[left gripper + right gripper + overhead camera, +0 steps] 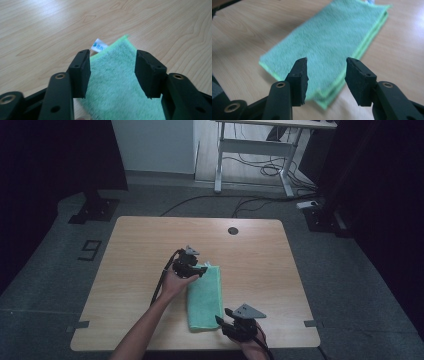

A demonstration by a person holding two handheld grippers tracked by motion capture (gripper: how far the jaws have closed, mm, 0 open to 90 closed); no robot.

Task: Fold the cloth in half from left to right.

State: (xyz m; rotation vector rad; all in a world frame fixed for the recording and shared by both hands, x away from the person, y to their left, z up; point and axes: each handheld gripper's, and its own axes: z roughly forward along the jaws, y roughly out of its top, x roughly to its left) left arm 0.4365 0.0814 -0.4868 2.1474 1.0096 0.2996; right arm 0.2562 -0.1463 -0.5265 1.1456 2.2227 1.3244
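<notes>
Claw, left: jaws standing wide, nothing pinched; I see it hovering over the far end of the towel, the label corner showing between the pads in the left gripper view.

Claw, right: jaws likewise parted, holding nothing; parked at the towel's near right corner, at about 5 o'clock from the cloth's middle. In the right gripper view the stacked corner lies just ahead of and below the pads, not between them.

Item: green towel, folded into a long narrow strip, lying flat on the counter, a little toward the near edge from centre. Long axis runs 12 to 6 o'clock. A small white label pokes out at the far left corner.

Handling, as I judge it: soft, light, limp terry; no risk of breakage, not slippery, but the layers will sag and slide apart if I lift only the top one. Best hold is at a corner or short edge, pads biting through every layer at once. With one claw at each end, the two short ends at 12 and 6 o'clock are the natural grip points.
</notes>
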